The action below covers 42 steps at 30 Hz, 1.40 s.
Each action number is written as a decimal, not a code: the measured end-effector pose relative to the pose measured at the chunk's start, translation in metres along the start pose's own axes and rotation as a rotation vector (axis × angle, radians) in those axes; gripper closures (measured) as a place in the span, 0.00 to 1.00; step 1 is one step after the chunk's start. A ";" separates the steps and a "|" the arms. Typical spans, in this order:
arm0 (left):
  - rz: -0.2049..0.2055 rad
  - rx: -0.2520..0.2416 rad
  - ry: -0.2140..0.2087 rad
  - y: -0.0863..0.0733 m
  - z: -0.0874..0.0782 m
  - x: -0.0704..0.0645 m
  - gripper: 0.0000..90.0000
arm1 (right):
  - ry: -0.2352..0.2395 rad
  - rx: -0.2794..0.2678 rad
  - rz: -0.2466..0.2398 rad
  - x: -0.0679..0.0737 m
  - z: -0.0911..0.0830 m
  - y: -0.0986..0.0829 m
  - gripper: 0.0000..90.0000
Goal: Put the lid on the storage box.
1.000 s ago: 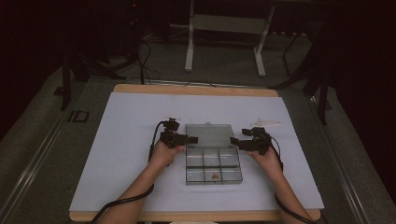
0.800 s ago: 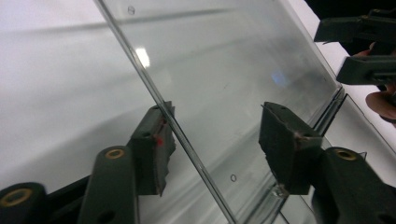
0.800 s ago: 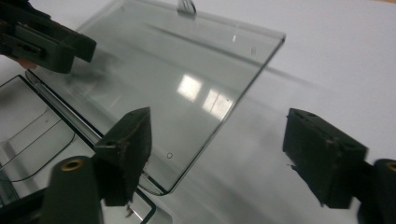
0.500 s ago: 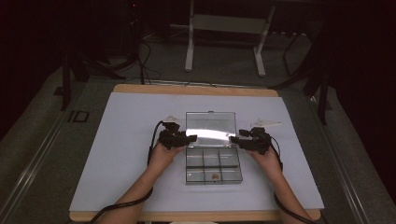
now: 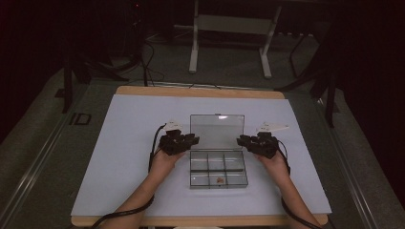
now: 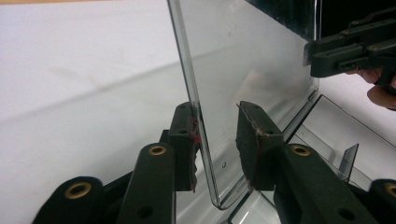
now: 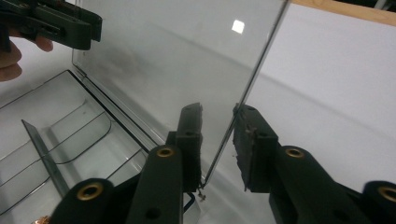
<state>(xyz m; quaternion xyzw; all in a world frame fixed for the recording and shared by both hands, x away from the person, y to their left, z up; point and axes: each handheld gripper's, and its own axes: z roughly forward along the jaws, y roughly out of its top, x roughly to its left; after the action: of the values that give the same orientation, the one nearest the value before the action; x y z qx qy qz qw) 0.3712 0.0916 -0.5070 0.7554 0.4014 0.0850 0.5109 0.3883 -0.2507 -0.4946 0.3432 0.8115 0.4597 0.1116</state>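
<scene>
A clear plastic compartment box (image 5: 218, 183) lies in the middle of the white table. Its see-through lid (image 5: 217, 131) stands raised at the far side. My left gripper (image 5: 191, 140) is at the lid's left edge and my right gripper (image 5: 242, 140) at its right edge. In the left gripper view, my left gripper (image 6: 217, 121) is open astride the lid (image 6: 252, 60), whose edge rests against the left pad. In the right gripper view, my right gripper (image 7: 219, 116) is open astride the lid (image 7: 177, 56). One small orange-brown piece (image 5: 219, 180) lies in a front compartment.
The white sheet (image 5: 119, 143) covers the wooden table (image 5: 200, 91), with bare room on both sides of the box. A cable (image 5: 153, 148) trails from the left gripper. A metal stand (image 5: 229, 43) sits on the floor beyond the table.
The lid has swung up from a low tilt to nearly upright. Both grippers moved slightly away from the person along with its side edges.
</scene>
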 end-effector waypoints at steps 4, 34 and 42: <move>0.011 -0.004 0.010 0.000 -0.001 -0.002 0.78 | -0.013 -0.007 -0.020 0.002 -0.003 0.000 0.83; 0.121 -0.052 0.035 -0.002 -0.024 -0.017 0.86 | 0.000 -0.049 -0.043 0.011 -0.019 -0.004 0.89; 0.146 -0.063 0.033 -0.005 -0.027 -0.020 0.85 | -0.019 -0.055 -0.077 0.016 -0.024 -0.007 0.91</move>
<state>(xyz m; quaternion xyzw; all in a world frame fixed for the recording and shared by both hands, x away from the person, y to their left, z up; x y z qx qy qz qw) 0.3409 0.0976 -0.4928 0.7649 0.3507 0.1471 0.5200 0.3612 -0.2585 -0.4851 0.3130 0.8100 0.4739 0.1464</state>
